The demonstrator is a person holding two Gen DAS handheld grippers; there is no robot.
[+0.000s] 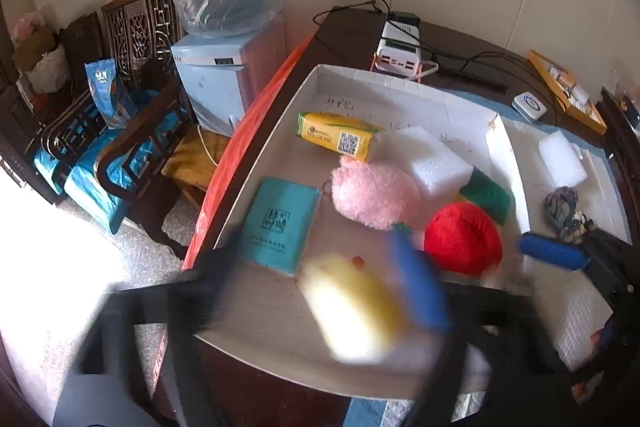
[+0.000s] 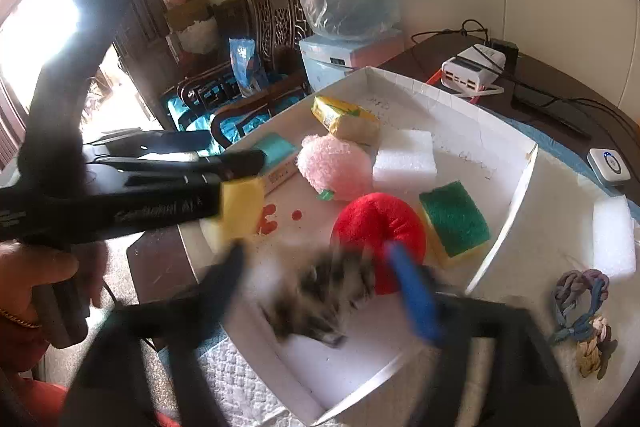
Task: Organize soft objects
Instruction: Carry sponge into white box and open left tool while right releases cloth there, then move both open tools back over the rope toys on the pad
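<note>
A shallow white cardboard tray (image 1: 360, 77) holds a yellow tissue pack (image 1: 336, 135), a teal pack (image 1: 280, 223), a pink fluffy ball (image 1: 376, 195), a white foam block (image 1: 432, 159), a green scouring sponge (image 1: 488, 195) and a red plush (image 1: 464, 239). My left gripper (image 1: 316, 287) is open over the tray's near end. A blurred yellow sponge (image 1: 352, 307) lies loose between its fingers, against the blue one. My right gripper (image 2: 320, 287) is open too, with a blurred grey striped furry thing (image 2: 320, 303) between its fingers, in front of the red plush (image 2: 376, 223).
Right of the tray's wall lie a second foam block (image 2: 612, 239) and a knotted cloth rope (image 2: 580, 303) on a white quilted mat. A power bank (image 2: 472, 67), cables and a small white device (image 2: 608, 167) sit behind. A water dispenser (image 1: 224, 87) and wooden chairs stand to the left.
</note>
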